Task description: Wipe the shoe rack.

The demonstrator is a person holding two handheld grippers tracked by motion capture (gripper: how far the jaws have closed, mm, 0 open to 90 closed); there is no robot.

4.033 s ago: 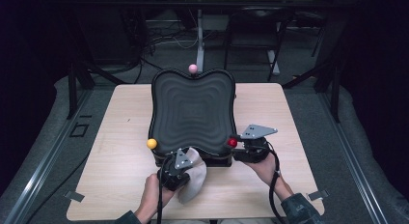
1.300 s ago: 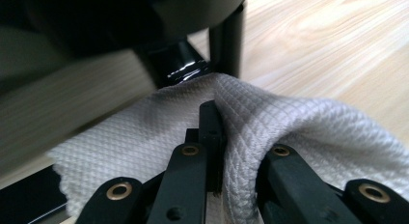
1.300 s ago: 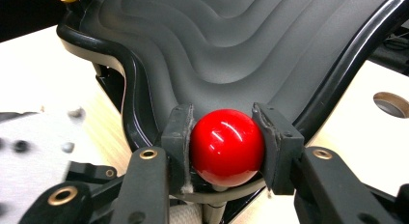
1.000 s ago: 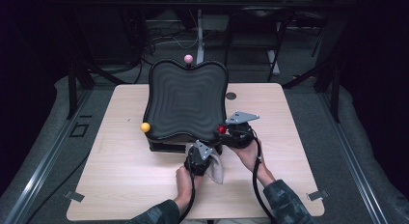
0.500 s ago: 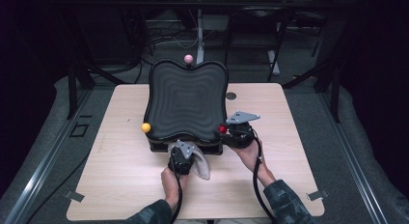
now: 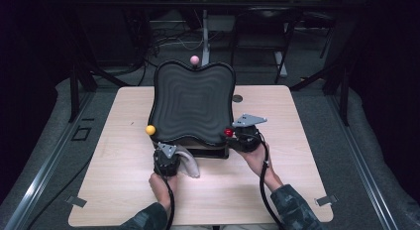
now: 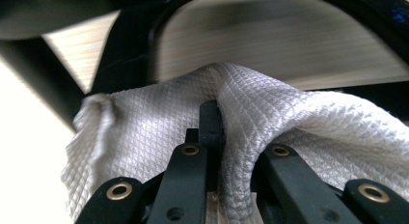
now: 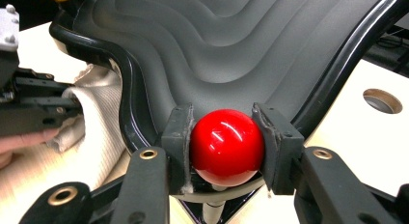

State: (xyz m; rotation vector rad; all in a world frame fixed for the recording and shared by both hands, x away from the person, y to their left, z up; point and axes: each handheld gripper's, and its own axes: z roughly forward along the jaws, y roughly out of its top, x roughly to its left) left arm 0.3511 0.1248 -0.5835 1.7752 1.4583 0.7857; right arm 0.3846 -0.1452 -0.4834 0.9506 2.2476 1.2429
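A person sits at a pale wooden surface (image 6: 124, 190) with a pair of tongs in each hand. In the middle stands a black tray-like board (image 6: 192, 103) with a rippled grey face, tilted up on a base, with ball knobs at its corners: pink (image 6: 194, 59) at the far edge, yellow (image 6: 150, 130) at the near left, red (image 6: 228, 132) at the near right.

The work in hand looks like wiping along the board's near edge while holding the board steady. To do it well, the cloth should stay bunched firmly in the grip and be drawn evenly along the rim and underside, without snagging on the base; the other hand should keep the board from rocking (a slip off the glossy knob would let it tip).

The left tongs (image 6: 166, 158) are pressed together, pinching a fold of white waffle-weave cloth (image 7: 159, 132) right at their tips. In the high view the cloth (image 6: 187, 162) lies on the surface just under the board's near edge, touching it, between the yellow and red knobs.

The right tongs (image 8: 226, 137) are partly spread and clamp the red ball knob (image 8: 226, 146) between their pads, one pad on each side of it. That hand (image 6: 255, 153) rests at the board's near right corner.
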